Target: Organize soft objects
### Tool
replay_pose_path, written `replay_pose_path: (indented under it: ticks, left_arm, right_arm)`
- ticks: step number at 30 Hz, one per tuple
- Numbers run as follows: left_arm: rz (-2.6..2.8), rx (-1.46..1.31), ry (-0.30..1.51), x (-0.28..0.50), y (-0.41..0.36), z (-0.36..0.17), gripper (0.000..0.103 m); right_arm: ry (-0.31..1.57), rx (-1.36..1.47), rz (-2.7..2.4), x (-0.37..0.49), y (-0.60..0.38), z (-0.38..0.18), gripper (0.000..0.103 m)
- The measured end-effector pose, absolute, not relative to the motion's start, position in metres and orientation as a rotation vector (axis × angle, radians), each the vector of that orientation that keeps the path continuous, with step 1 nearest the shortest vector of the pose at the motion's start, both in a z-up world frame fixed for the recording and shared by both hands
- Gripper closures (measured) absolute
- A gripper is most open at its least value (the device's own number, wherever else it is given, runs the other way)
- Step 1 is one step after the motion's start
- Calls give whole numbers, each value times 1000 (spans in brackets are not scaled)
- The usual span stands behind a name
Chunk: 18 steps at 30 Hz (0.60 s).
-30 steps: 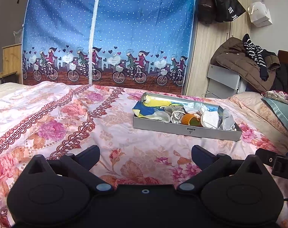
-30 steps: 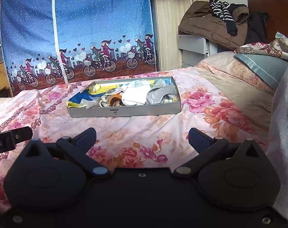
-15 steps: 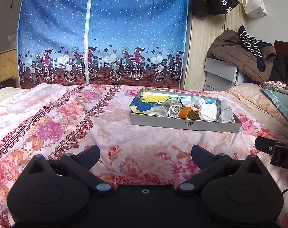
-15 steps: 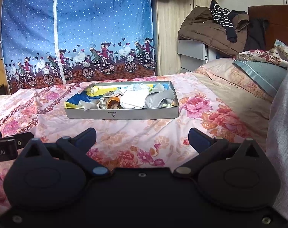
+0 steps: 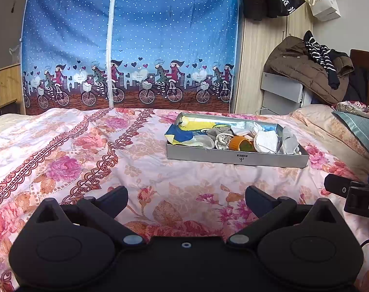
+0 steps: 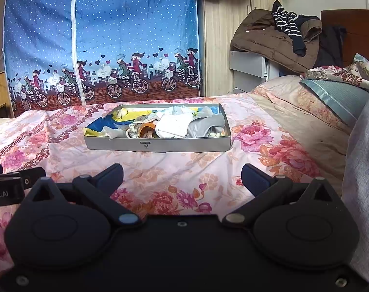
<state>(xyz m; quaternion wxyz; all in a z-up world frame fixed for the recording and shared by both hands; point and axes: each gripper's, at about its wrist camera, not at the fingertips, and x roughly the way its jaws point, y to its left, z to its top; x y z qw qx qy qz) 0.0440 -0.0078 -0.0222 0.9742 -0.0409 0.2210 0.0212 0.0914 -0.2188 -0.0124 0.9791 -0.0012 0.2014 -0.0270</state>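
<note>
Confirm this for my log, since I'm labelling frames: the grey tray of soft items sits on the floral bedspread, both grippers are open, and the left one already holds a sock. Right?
Not quite. The left gripper holds nothing: the left wrist view shows its jaws wide apart over the floral bedspread. The grey tray does sit on it, and the right gripper is open too.

left gripper (image 5: 185,196) sits lower than before | right gripper (image 6: 182,174) likewise | box (image 5: 235,157) now looks flatter, farther up view
</note>
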Motion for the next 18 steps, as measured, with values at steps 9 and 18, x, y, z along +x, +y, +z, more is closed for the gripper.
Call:
replay_pose_path:
  ticks: [9, 18]
  left_arm:
    - [42, -81, 446, 44, -8, -22, 1]
    - [43, -81, 446, 44, -9, -22, 1]
  right_arm:
    - [409, -5, -50, 92, -218, -13, 0]
    - [410, -4, -49, 92, -216, -13, 0]
